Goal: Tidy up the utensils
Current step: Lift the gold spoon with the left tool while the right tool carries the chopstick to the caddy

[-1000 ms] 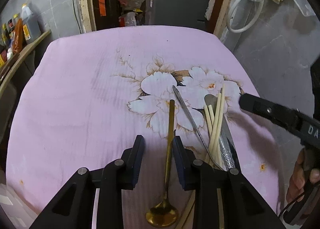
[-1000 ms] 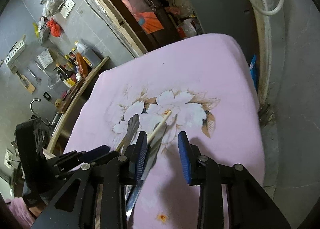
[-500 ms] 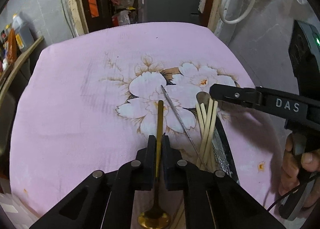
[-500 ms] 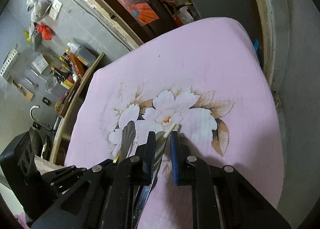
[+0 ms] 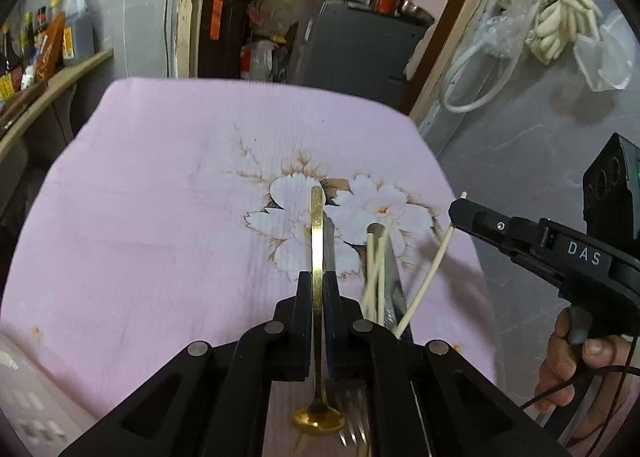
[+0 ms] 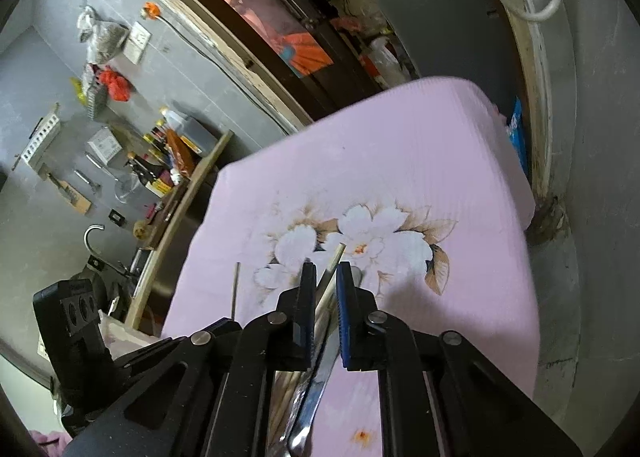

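Observation:
My left gripper (image 5: 318, 285) is shut on the handle of a gold spoon (image 5: 317, 233), which is lifted off the pink cloth with its bowl hanging toward the camera. At the right of the left wrist view, my right gripper (image 5: 456, 213) holds one cream chopstick (image 5: 430, 277), raised at a slant. In the right wrist view its jaws (image 6: 325, 277) are still closing, with that chopstick (image 6: 334, 261) between the pads. More chopsticks (image 5: 374, 269), a silver knife (image 5: 394, 289) and a fork (image 5: 352, 425) lie on the cloth between the two grippers.
The table wears a pink cloth (image 5: 160, 197) with a white flower print. A shelf of bottles (image 5: 48, 45) runs along its left side, and a grey cabinet (image 5: 352, 45) stands behind. A grey wall closes the right side. A person's hand (image 5: 568, 357) grips the right tool.
Both grippers went from open to closed, the left on the gold spoon's handle and the right on a chopstick. Both then rose, lifting the spoon and one end of the chopstick off the cloth.

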`<state>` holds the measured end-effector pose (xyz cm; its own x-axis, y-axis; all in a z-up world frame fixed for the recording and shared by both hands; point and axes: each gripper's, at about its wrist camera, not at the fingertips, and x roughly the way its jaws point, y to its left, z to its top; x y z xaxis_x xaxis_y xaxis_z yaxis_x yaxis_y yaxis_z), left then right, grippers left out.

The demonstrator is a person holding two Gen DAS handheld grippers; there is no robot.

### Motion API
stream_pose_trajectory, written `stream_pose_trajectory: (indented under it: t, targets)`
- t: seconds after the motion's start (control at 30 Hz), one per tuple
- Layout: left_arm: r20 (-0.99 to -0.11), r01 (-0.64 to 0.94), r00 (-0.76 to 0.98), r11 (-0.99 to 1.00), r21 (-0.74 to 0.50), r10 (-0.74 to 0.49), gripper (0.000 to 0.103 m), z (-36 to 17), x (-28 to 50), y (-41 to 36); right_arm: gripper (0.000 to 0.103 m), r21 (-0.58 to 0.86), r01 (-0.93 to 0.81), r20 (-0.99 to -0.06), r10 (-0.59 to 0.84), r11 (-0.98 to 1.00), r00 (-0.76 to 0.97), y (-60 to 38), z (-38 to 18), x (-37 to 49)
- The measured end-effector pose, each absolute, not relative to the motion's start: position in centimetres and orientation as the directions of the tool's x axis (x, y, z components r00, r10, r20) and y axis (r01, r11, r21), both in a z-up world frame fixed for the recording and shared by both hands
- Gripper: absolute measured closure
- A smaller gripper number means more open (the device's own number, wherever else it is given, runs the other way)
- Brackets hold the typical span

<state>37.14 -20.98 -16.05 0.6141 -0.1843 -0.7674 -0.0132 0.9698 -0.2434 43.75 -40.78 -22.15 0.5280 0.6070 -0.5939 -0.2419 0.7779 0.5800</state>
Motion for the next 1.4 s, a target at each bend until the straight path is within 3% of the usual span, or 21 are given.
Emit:
stream_pose_trajectory:
  t: [0.17,0.83,1.17,1.4]
  targets:
    - [-0.757,-0.018,0.625,0.967,-0.255,-0.188,0.098,-15.5,35.9,-20.4,0.095,0.556,-0.276,-0.577,0.603,0.784,0.552,-41.4,-20.2,42.2]
    - [-0.541,0.074,0.817,0.967,-0.244,-0.199,0.098,-5.1,28.9,-19.8,0.099,0.359,-0.326,-0.482,0.472,0.875,0.738,-39.4,-7.8,30.9]
    - [-0.437,0.120,0.865,0.947,-0.296,-0.247,0.098,2.5,25.7,-12.9,0.099,0.322,-0.340,-0.375,0.449,0.884,0.811,-35.2,1.7,26.3]
    - [-0.383,0.091,0.902,0.954,-0.285,-0.200,0.098,5.5,23.6,-5.3,0.099,0.289,-0.367,-0.345,0.454,0.884,0.821,-28.5,6.0,23.8]
